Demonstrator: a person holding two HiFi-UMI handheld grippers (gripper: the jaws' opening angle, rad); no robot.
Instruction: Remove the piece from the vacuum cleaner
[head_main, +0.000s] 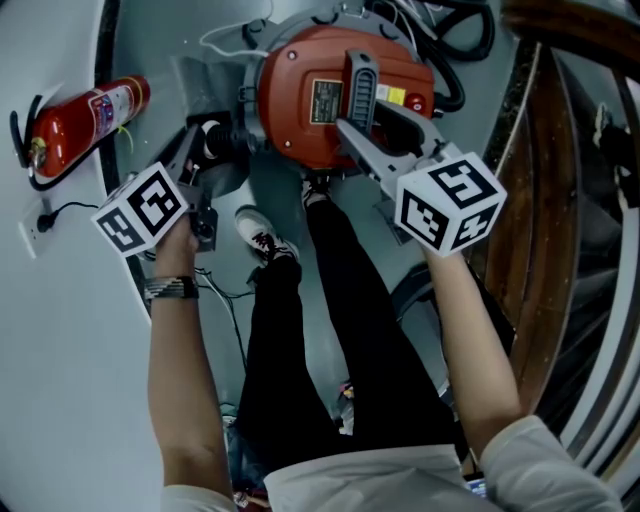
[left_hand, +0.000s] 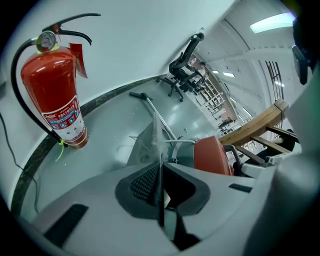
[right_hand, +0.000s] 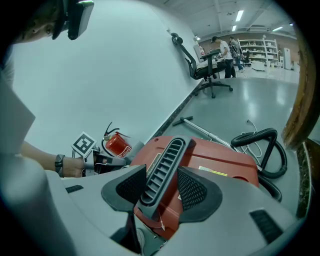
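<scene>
The red vacuum cleaner stands on the floor in front of me. My right gripper reaches in from the right. It is shut on the black ribbed handle on top of the red body, with a pad against each side. My left gripper is at the vacuum's left side. In the left gripper view its jaws are almost together, pinching a thin grey piece that rises edge-on between the pads. Where that piece joins the vacuum is hidden.
A red fire extinguisher stands by the wall at the left, near a wall socket with a cable. The black hose coils behind the vacuum. A metal wand lies on the floor. Wooden framing is at the right, and my shoe is below the vacuum.
</scene>
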